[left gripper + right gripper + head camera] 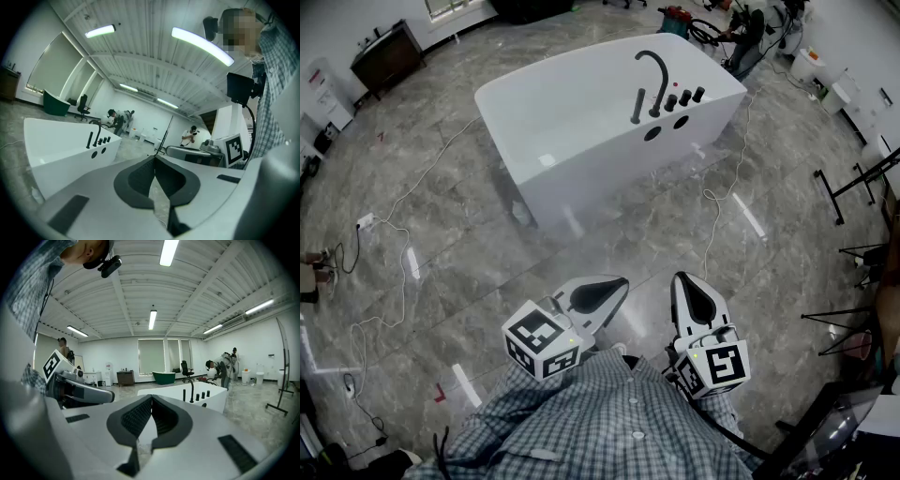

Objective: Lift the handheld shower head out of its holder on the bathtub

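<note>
- Standing upright on the rim of the white bathtub [562, 131], upper centre of the head view: the handheld shower head [637, 105].
- Held at lower centre, well apart from the tub: the left claw [622, 282] and the right claw [679, 277], both closed and empty.

bathtub [602, 180] ahead | shower head [637, 106] on rim | faucet [657, 77] just right

Head view: high, facing steeply down; left gripper [619, 283] and right gripper [682, 278] near its lower edge, bathtub [619, 173] well ahead. Gripper views: low, almost level, along own jaws, each catching the other gripper alongside. Shared by all three: the distant bathtub.
</note>
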The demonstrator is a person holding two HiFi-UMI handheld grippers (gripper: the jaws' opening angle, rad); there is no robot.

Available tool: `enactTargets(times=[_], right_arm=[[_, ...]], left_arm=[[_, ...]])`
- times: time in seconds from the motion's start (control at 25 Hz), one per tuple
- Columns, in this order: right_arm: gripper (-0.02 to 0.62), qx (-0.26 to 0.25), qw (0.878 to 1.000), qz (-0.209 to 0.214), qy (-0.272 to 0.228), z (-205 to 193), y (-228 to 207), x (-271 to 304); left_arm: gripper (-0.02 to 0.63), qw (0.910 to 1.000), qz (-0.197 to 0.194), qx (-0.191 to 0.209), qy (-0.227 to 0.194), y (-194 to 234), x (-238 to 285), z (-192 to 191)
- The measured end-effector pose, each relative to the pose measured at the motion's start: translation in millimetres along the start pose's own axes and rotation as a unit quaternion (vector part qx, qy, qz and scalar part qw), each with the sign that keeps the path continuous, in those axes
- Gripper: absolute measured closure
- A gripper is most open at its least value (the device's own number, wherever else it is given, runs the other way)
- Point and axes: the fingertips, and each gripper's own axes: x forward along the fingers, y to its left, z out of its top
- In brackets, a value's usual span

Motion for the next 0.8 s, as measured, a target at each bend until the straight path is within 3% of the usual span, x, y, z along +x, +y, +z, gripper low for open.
enactTargets(times=[0.8], right_arm=[[0.578,0.008,1.000,0.001,0.001,-3.9,-9.6,-15.9]], left_arm=[[0.596,0.9999,0.015,0.002,-0.004,-11.4,3.6,-3.8]])
